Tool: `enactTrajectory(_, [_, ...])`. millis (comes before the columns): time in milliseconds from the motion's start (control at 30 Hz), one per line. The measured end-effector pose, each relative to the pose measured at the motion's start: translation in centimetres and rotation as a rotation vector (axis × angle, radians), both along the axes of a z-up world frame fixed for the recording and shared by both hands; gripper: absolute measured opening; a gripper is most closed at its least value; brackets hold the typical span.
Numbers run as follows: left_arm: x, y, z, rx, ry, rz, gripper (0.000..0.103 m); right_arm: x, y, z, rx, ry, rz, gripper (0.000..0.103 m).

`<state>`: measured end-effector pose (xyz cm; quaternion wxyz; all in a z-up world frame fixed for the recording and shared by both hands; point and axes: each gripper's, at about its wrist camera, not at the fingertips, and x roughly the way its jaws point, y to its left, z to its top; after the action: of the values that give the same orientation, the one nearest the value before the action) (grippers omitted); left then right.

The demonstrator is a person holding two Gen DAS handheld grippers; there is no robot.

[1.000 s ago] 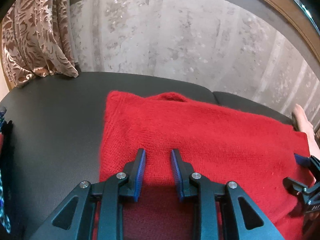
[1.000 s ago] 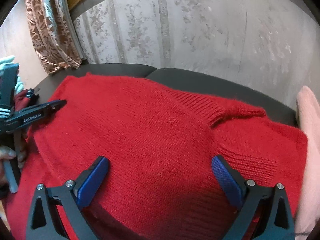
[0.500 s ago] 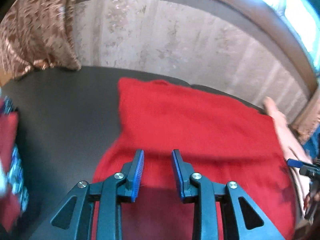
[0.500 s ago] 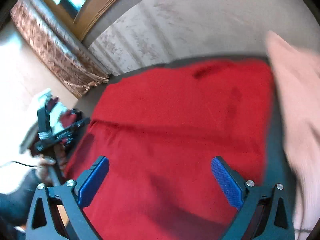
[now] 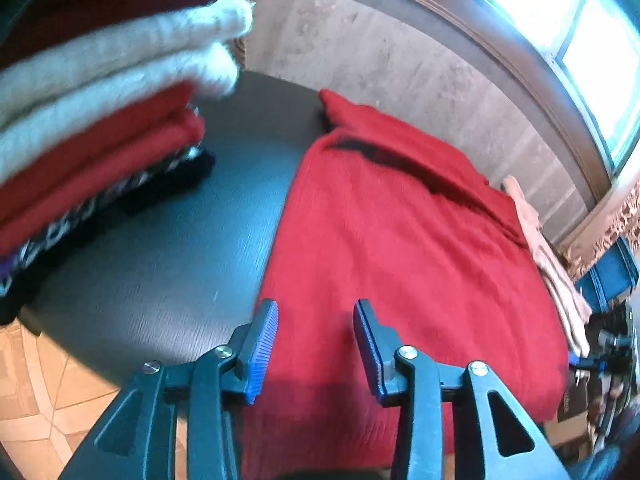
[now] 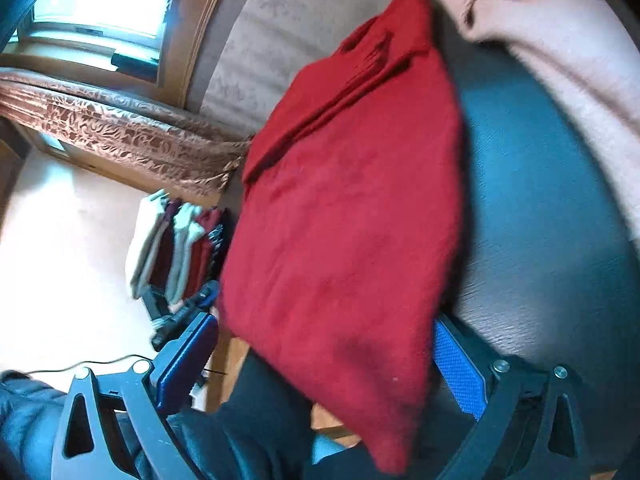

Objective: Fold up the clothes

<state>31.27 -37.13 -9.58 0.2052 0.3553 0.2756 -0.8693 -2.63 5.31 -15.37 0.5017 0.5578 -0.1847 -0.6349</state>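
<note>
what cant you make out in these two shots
- Left wrist view: red sweater near hem is hidden behind the left gripper.
- Left wrist view: folded stack is blurred and cut off by the frame edge.
- Right wrist view: pink garment is cropped; shape unclear.

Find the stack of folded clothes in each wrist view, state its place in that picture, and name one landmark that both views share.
Left wrist view: the stack of folded clothes fills the upper left, close and blurred, on the dark table.
Right wrist view: the same stack is small, at middle left, beyond the red sweater's edge.
Shared landmark: the red sweater lying on the table.
</note>
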Motion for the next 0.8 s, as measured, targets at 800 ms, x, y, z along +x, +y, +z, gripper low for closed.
enactTrajectory(800, [1.6,-0.6,0.0,0.045,-0.020,-0.061,0.047,3.6,-0.8,0.2,-0.021,0.175,0.050,0.103])
